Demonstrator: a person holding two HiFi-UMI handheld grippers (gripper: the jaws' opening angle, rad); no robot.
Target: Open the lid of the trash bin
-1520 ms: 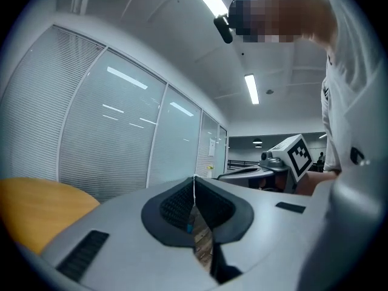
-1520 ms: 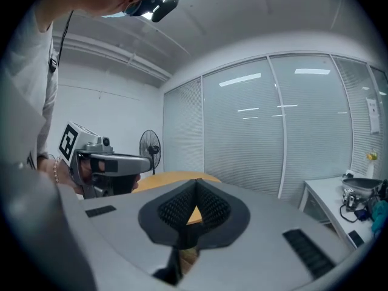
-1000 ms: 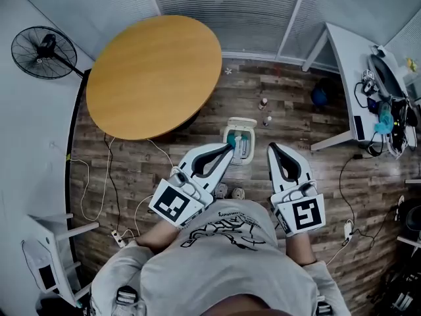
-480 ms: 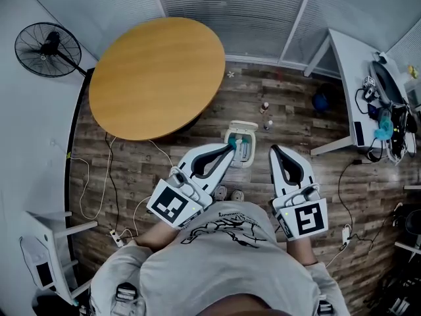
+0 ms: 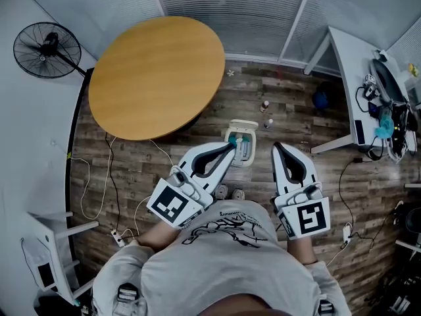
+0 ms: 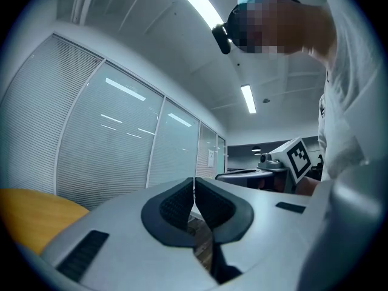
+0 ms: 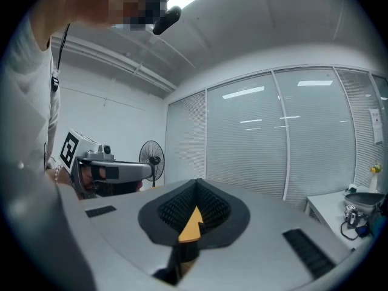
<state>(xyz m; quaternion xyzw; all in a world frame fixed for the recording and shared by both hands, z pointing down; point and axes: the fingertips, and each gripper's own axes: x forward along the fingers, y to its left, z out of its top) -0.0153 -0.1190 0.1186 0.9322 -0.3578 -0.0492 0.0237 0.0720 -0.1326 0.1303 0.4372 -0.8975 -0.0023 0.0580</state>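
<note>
Small white trash bin (image 5: 245, 143) stands on the floor, at the left gripper (image 5: 231, 147) tip; right gripper (image 5: 276, 147) near. Both grippers' fingers pressed together, empty. Lid (image 5: 241, 124) probably light, rigid plastic - lift by its free edge.

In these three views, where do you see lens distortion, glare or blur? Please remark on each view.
Head view: wide-angle bending curves the blinds and the desk edges; light even, sharp. Left gripper view: fisheye with dark corners; the ceiling lamp glares; a mosaic patch at top. Right gripper view: same fisheye; lamp reflections streak the glass wall.
</note>
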